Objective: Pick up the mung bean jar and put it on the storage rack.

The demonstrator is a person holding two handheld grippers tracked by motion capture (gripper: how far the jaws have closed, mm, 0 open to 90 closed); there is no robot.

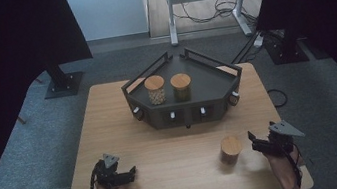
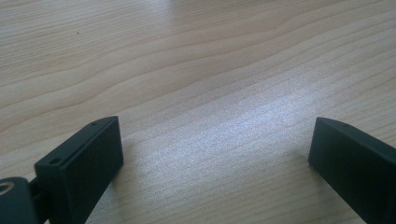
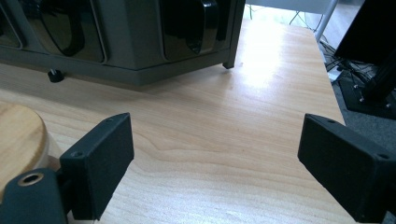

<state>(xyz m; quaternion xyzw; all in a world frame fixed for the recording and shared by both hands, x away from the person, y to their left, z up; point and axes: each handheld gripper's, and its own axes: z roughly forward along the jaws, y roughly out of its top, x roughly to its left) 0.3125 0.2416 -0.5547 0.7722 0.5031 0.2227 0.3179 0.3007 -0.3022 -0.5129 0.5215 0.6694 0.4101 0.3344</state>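
Two lidded jars (image 1: 168,88) stand in the dark tray (image 1: 215,85) seen from above, a third jar (image 1: 230,149) beside the spread, empty right gripper (image 1: 254,143); left gripper (image 1: 132,173) spread too.

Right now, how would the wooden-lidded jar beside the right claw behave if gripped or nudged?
The jar looks rigid, probably holding shape under the right claw. Standing upright on the table, a high push might tip it; on its side it would likely roll.
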